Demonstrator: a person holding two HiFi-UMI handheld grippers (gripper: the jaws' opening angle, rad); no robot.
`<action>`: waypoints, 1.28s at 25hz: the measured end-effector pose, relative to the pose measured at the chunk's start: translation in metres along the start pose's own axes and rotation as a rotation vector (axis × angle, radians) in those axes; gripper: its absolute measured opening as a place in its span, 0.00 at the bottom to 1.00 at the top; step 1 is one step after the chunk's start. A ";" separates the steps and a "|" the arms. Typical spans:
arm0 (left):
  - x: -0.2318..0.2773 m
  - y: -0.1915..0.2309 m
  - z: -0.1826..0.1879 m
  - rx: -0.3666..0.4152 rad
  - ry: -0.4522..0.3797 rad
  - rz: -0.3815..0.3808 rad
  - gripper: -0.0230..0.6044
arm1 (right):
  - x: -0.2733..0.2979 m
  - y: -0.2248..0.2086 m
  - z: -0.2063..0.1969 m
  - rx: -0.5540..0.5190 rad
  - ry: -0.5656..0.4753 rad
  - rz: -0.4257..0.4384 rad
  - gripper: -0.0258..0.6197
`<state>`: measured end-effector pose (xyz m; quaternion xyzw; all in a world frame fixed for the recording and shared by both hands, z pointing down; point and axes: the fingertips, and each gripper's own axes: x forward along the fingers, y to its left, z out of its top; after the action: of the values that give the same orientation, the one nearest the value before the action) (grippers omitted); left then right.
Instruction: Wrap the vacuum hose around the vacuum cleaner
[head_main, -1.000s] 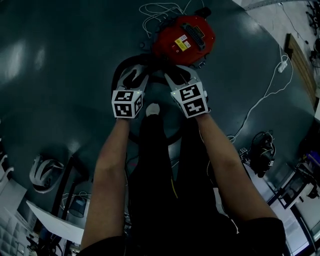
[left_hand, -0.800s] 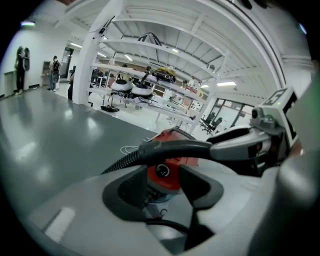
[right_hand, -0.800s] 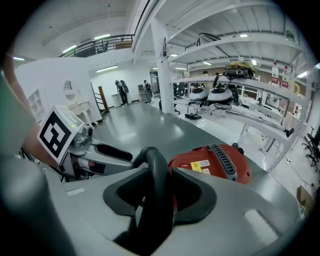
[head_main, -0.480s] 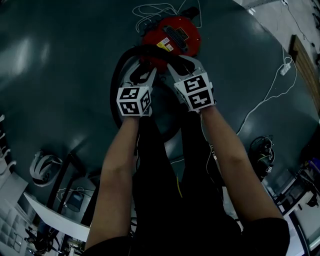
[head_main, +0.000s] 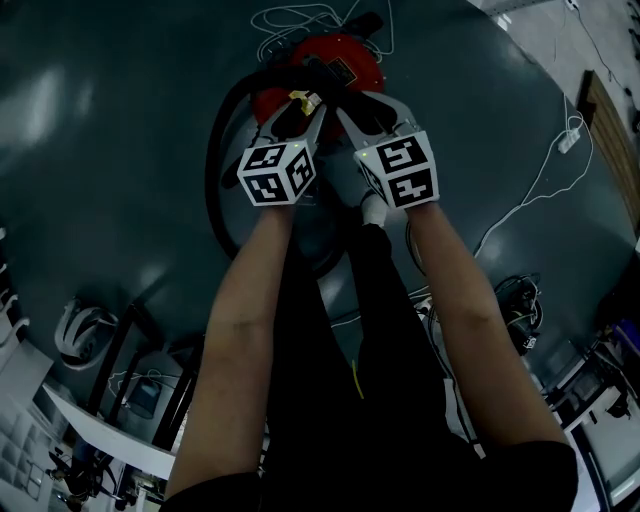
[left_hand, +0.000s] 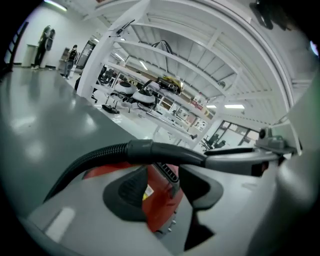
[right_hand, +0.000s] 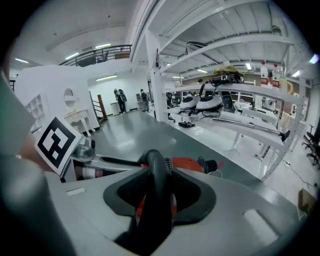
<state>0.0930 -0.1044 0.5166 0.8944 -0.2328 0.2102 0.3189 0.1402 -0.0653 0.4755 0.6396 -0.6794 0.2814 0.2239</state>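
Note:
The red vacuum cleaner (head_main: 335, 60) sits on the dark floor at the top of the head view. Its black ribbed hose (head_main: 212, 170) loops out to the left and back down past my legs. My right gripper (head_main: 362, 102) is just in front of the vacuum, shut on the hose's smooth black end (right_hand: 156, 175), which runs up between its pads. My left gripper (head_main: 298, 105) is beside it with its jaws apart. There the hose (left_hand: 100, 155) lies crosswise over its fingertips, and the red body (left_hand: 160, 200) shows through the gap.
White cables (head_main: 290, 18) lie tangled behind the vacuum. A white cord (head_main: 540, 190) runs across the floor on the right towards a black headset-like thing (head_main: 520, 300). A white helmet-like object (head_main: 85, 335) and table legs are at lower left. Shelving and benches stand beyond.
Both grippers have moved forward together, up to the vacuum, carrying the hose end. The hose loop has swung out further to the left, and the vacuum now sits under the fingertips.

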 end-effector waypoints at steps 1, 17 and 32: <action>0.003 0.000 0.004 0.003 -0.017 0.009 0.35 | 0.000 -0.006 -0.002 0.008 -0.004 -0.003 0.26; 0.018 0.019 0.020 -0.233 -0.070 0.034 0.44 | -0.006 -0.029 -0.033 -0.014 -0.026 0.020 0.26; 0.042 0.033 0.027 -0.483 -0.072 0.121 0.57 | -0.003 -0.030 -0.039 -0.028 -0.032 0.042 0.26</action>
<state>0.1150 -0.1567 0.5354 0.7836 -0.3404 0.1354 0.5017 0.1677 -0.0373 0.5053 0.6264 -0.7000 0.2663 0.2162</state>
